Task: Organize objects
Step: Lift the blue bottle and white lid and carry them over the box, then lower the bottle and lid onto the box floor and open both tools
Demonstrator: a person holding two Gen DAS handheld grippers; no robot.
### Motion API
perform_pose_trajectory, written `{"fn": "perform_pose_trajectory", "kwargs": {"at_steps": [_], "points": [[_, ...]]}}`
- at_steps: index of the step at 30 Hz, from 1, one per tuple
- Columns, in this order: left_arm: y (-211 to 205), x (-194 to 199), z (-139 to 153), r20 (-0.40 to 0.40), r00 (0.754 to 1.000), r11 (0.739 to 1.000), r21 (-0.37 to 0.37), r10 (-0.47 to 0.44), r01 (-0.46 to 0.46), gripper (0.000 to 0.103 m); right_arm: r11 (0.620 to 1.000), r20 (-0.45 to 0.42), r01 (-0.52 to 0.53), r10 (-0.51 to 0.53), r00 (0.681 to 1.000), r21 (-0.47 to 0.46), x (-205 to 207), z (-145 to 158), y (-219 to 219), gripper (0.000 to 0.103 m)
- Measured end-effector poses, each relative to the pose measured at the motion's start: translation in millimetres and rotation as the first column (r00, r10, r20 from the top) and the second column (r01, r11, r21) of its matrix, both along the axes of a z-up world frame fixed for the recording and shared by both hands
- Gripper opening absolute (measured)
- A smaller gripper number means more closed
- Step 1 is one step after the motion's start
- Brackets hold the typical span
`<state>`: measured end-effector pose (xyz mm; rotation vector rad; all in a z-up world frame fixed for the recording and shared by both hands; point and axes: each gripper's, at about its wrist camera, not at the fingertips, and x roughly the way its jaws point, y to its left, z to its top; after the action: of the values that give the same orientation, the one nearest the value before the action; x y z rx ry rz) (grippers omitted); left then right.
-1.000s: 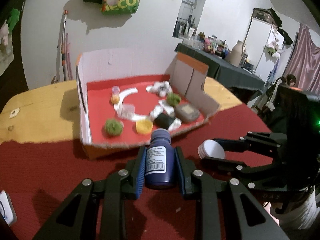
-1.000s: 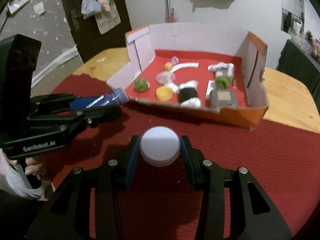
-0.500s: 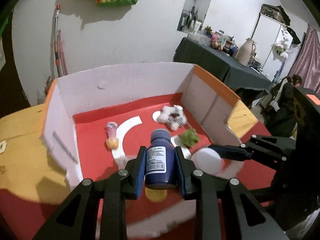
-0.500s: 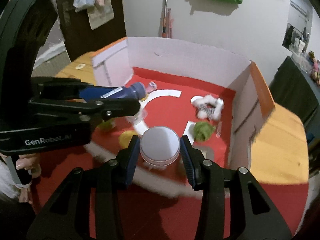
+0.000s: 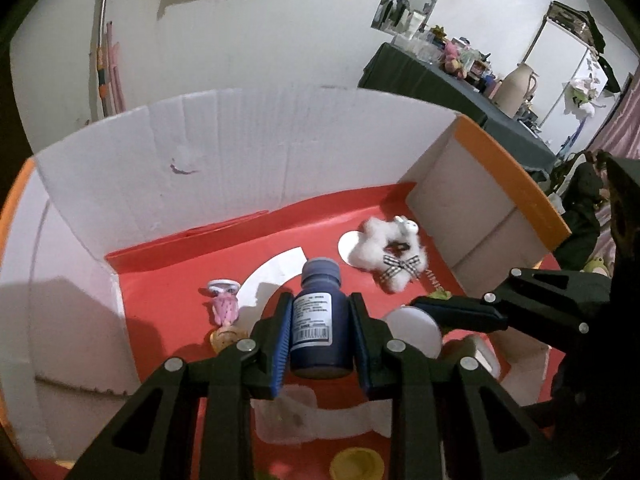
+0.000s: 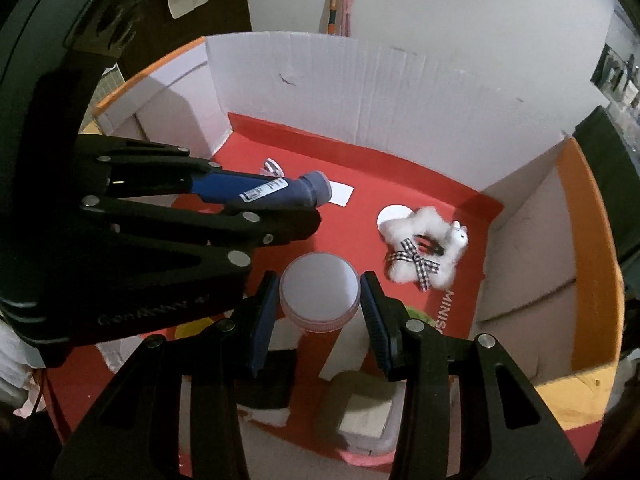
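While both grippers hang over the open box [image 5: 256,152], each is seen to be loaded. A dark blue bottle [image 5: 320,312] is clamped by its sides in the left gripper [image 5: 320,332], cap pointing forward and a white barcode label facing the camera; the blue pads [image 5: 282,340] are pressed against it on either side. From the right wrist the same bottle [image 6: 276,194] is seen in profile, tilted down over the red floor near the left wall of the box. A round white-lidded jar [image 6: 319,292] is gripped in the right gripper [image 6: 320,312], its flat lid turned toward the camera and its pinkish rim caught between the pads. In the left view that jar [image 5: 412,330] is found just beside the bottle, to its right.

Beneath them, the red floor [image 6: 360,176] is strewn with small things. A white fluffy toy [image 6: 424,248] with a checked bow is laid near the right wall, partly on a white disc. A small pink figure [image 5: 224,306] is set toward the left wall, on the inner side of a white arc [image 5: 272,276] marked on the floor. A yellow cap [image 5: 356,464] is glimpsed at the near edge. A green tuft [image 6: 418,314] is half hidden behind the right gripper's finger. The tall back wall is white, with orange trim along the side flaps.
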<state>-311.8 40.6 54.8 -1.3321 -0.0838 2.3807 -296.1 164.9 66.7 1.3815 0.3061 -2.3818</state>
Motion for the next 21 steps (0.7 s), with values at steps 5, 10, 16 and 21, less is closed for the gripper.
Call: {"fn": "perform_pose_trajectory", "kwargs": {"at_steps": [5, 10, 16, 21], "points": [[0, -7, -6, 0.024, 1.0, 1.0, 0.007, 0.001, -0.001, 0.028, 1.0, 0.034, -0.008, 0.007, 0.999, 0.01, -6, -8, 0, 0.04], [-1, -13, -9, 0.052, 0.999, 1.0, 0.004, 0.014, -0.014, 0.028, 1.0, 0.061, -0.018, 0.017, 0.998, 0.019, -9, -12, -1, 0.04], [-2, -18, -14, 0.083, 0.996, 1.0, 0.002, 0.015, -0.015, 0.028, 0.999, 0.099, -0.022, 0.019, 0.995, 0.029, -13, -19, -1, 0.04], [-2, -22, -19, 0.113, 0.993, 1.0, 0.003, 0.016, -0.017, 0.028, 0.999, 0.11, -0.009, 0.005, 0.994, 0.035, -16, -23, 4, 0.04]]}}
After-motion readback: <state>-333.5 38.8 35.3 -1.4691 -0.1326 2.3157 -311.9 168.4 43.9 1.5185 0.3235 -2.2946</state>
